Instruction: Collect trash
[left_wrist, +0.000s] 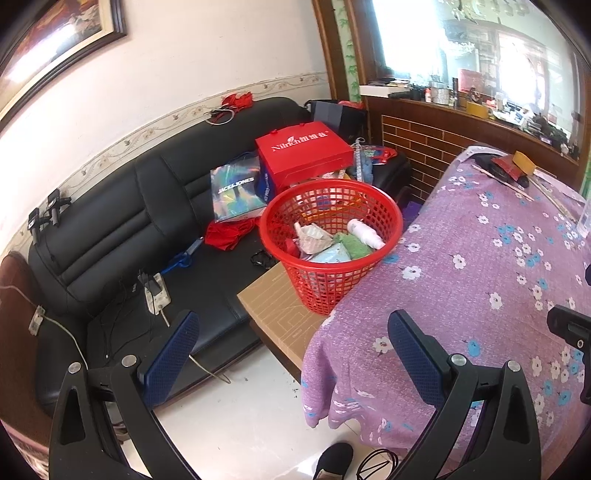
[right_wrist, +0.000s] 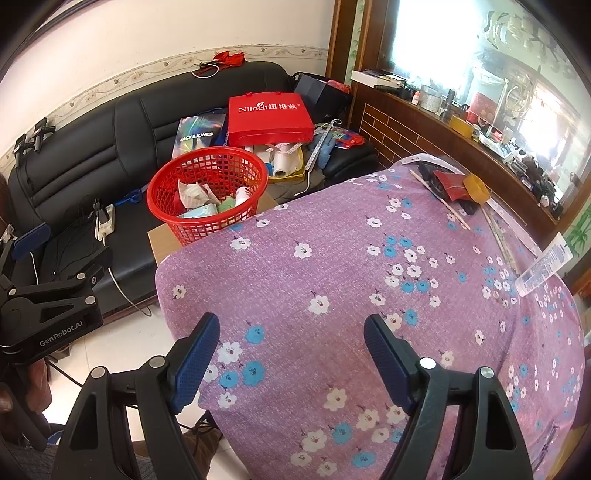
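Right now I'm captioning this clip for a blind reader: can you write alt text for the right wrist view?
The right gripper hangs with its jaws wide open and empty over a purple floral tablecloth. Beyond the table edge, a red mesh basket holding trash sits on a cardboard box in front of a cluttered black sofa.

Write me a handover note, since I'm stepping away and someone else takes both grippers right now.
Left gripper: open, empty, off the table's near corner.
Right gripper: open, empty, above the floral tablecloth.
Red mesh basket sits on a cardboard box beside the table; it holds crumpled paper, a white bottle and other scraps.
Left on the table: a clear plastic bottle at the right edge, plus a red packet, a yellow tape roll and chopsticks at the far end.
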